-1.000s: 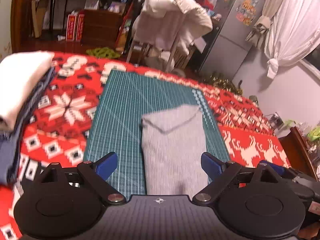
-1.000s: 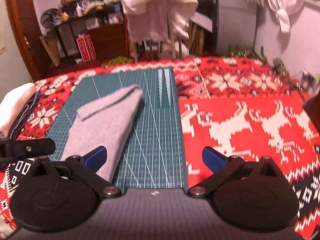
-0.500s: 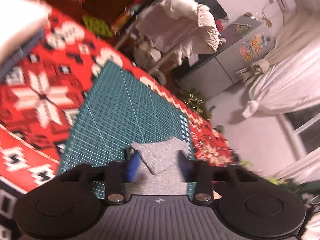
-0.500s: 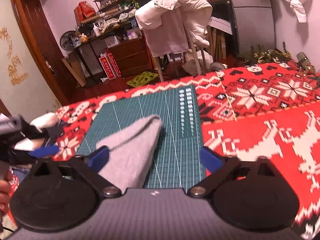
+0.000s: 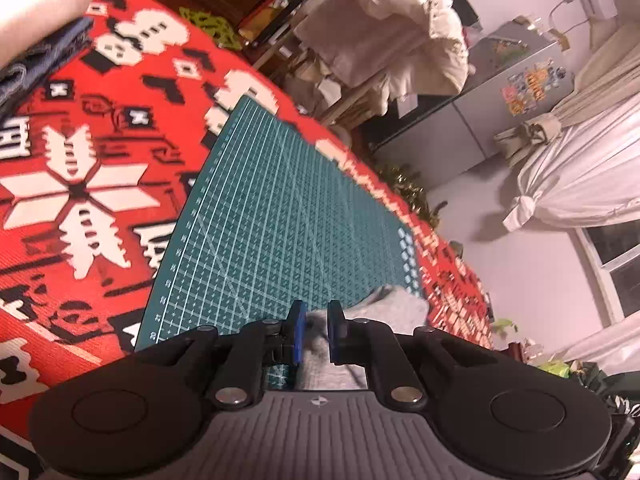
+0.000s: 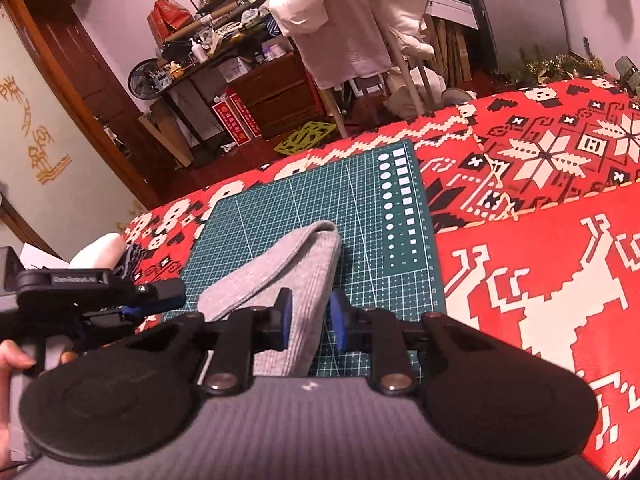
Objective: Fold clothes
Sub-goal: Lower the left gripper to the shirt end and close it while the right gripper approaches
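Grey garment [image 6: 280, 276], already folded into a narrow strip, lies on the green mat [image 6: 320, 192]; a final fold appears left. Both grippers tilt downward at its near end. Left gripper [image 5: 316, 332]: jaws closing, cloth between. Right gripper [image 6: 309, 322]: jaws closing about the near edge, not yet pinching.

Two claws show: the left claw [image 5: 316, 330] and the right claw [image 6: 308, 322]. One folded grey knit garment [image 6: 296, 268] lies on one green cutting mat [image 6: 320, 196], over one red patterned cloth [image 6: 540, 280]. At the side sits one pile of two folded pieces, a white one [image 5: 36, 4] and a dark blue one [image 5: 44, 56]
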Action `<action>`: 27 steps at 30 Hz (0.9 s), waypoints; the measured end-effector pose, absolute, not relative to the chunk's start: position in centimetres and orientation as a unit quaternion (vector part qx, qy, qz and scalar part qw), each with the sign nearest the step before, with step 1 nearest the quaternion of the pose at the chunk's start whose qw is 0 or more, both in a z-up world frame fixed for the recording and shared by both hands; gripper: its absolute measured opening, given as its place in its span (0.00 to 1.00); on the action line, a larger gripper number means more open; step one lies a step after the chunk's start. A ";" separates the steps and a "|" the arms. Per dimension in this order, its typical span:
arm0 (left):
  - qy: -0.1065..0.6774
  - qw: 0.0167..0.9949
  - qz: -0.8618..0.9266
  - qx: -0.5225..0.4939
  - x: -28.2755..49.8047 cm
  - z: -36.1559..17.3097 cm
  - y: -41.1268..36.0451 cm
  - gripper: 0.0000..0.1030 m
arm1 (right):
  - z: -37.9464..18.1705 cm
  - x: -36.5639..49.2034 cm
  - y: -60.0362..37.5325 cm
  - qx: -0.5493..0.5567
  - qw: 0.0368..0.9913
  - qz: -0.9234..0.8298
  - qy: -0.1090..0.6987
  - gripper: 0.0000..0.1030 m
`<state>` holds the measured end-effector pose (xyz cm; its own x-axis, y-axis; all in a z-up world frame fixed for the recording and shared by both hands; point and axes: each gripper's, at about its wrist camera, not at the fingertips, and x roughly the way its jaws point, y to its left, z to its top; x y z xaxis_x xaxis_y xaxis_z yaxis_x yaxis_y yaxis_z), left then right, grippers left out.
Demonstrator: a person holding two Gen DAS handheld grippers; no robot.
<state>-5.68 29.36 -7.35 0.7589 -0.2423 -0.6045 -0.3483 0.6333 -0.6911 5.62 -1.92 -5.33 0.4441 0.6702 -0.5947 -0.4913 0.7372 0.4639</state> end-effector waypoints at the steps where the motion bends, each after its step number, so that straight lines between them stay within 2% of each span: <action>1: 0.346 0.832 0.030 -0.432 -5.6 -7.7 29.4 0.16 | -5.4 5.7 -2.0 0.118 0.840 0.345 0.401 0.24; 2: 0.346 0.830 0.029 -0.436 -5.5 -7.9 29.4 0.24 | -5.5 5.8 -2.1 0.125 0.837 0.346 0.404 0.25; 3: 0.345 0.830 0.029 -0.438 -5.5 -8.1 29.4 0.27 | -5.6 5.9 -2.1 0.131 0.835 0.346 0.407 0.25; 6: 0.348 0.829 0.023 -0.438 -5.0 -8.5 29.2 0.28 | -5.9 5.9 -2.2 0.135 0.833 0.343 0.413 0.26; 7: 0.347 0.829 0.022 -0.438 -4.9 -8.6 29.1 0.24 | -6.0 6.0 -2.2 0.136 0.832 0.343 0.414 0.27; 8: 0.345 0.830 0.023 -0.437 -4.8 -8.6 29.1 0.12 | -6.1 6.0 -2.3 0.138 0.831 0.342 0.416 0.27; 19: 0.329 0.847 0.040 -0.414 -4.3 -8.2 28.6 0.09 | -6.4 5.8 -2.0 0.138 0.828 0.344 0.421 0.27; 21: 0.334 0.844 0.045 -0.418 -4.3 -8.3 28.7 0.11 | -6.3 5.6 -1.8 0.133 0.828 0.347 0.420 0.27; 26: 0.318 0.837 0.072 -0.440 -5.6 -7.7 29.6 0.27 | -6.0 5.4 -1.7 0.126 0.832 0.350 0.411 0.30; 27: 0.310 0.835 0.073 -0.448 -6.1 -7.5 29.9 0.27 | -6.0 5.4 -1.8 0.129 0.831 0.351 0.411 0.30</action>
<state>-6.13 29.92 -7.46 0.7973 -0.1555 -0.5832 -0.3998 0.5879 -0.7032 5.41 -1.80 -6.01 0.4161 0.6897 -0.5926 -0.4770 0.7204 0.5036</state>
